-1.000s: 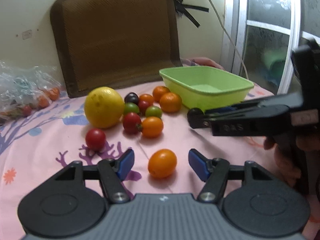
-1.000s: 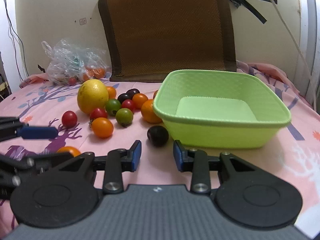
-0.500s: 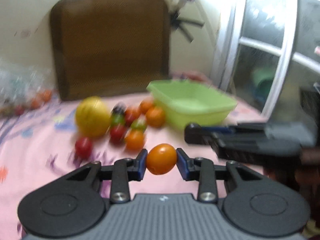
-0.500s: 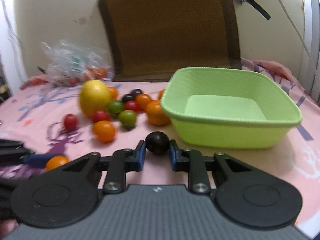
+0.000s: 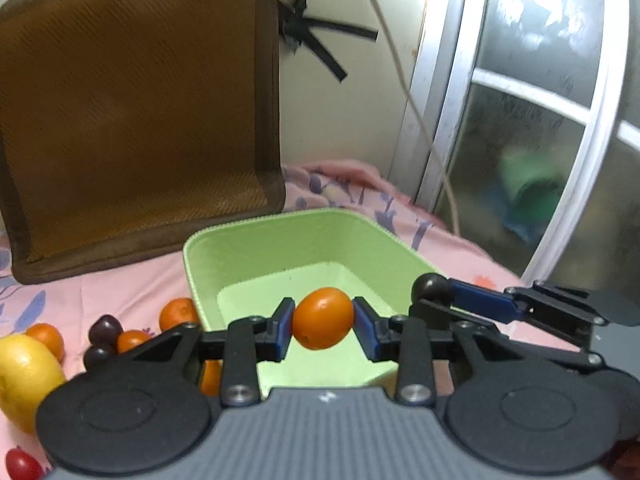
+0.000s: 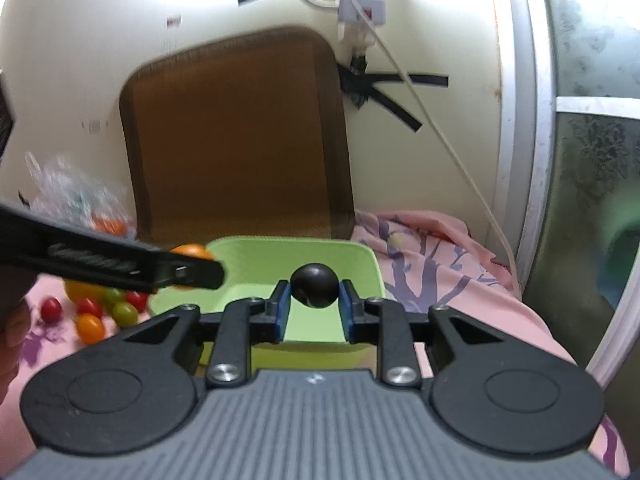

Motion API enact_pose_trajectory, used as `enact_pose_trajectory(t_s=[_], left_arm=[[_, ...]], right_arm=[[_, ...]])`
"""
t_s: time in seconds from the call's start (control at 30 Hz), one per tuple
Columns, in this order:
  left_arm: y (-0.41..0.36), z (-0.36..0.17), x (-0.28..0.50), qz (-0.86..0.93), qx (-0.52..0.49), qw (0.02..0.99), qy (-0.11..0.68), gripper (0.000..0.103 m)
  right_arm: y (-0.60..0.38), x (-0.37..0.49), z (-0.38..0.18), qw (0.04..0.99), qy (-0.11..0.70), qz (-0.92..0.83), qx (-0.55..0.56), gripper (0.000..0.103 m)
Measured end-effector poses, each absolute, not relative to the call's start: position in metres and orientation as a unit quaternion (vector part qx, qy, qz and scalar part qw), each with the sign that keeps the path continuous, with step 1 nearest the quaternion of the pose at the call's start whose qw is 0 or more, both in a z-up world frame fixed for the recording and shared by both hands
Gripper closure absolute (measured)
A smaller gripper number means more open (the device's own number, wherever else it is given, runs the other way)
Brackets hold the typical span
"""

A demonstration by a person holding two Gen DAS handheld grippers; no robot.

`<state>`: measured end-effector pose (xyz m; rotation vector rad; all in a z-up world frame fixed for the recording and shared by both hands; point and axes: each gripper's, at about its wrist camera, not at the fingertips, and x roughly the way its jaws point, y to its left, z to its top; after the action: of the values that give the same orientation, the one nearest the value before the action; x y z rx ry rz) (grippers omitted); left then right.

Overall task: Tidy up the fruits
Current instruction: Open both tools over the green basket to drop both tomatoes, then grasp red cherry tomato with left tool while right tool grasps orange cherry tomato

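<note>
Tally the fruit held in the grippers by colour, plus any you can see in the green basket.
Orange fruit, in the left gripper: 1
Dark fruit, in the right gripper: 1
Fruit seen in the green basket: 0
Total: 2
Both grippers' jaws have just been closing, each with its fruit between them.

I have an orange oval tomato (image 5: pixel 323 318) clamped between my left gripper's (image 5: pixel 323 322) pads, hanging over the open green basket (image 5: pixel 256 248). My right gripper (image 6: pixel 314 294) pinches a round, near-black fruit (image 6: pixel 314 285) above the same basket. Left of both grippers, loose on the pink bedsheet, lie a big yellow citrus (image 5: pixel 24 376) and small red, orange, green and dark tomatoes (image 6: pixel 90 312).
</note>
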<state>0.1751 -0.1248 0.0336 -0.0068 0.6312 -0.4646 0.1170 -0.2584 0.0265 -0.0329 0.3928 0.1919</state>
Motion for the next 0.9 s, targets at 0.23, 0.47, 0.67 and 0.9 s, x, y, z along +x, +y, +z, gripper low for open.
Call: enact_pose_trajectory(t_s=[0.23, 0.47, 0.67, 0.9], left_arm=[[-0.117, 0.031, 0.161, -0.194, 0.003, 0.934, 0.298, 0.047], [-0.083, 0.023, 0.158, -0.139, -0.090, 0.925, 0.342, 0.051], [-0.090, 0.019, 0.165, -0.155, -0.122, 0.914, 0.354, 0.072], [-0.096, 0.019, 0.136, -0.192, -0.120, 0.907, 0.355, 0.071]], right_arm=[[-0.264, 0.113, 0.019, 0.977, 0.193, 0.093, -0.009, 0.057], [-0.296, 0.113, 0.027, 0.976, 0.196, 0.058, 0.074, 0.053], [-0.321, 0.138, 0.008, 0.933, 0.280, 0.095, 0.205, 0.054], [-0.325, 0.127, 0.012, 0.926, 0.297, 0.084, 0.219, 0.066]])
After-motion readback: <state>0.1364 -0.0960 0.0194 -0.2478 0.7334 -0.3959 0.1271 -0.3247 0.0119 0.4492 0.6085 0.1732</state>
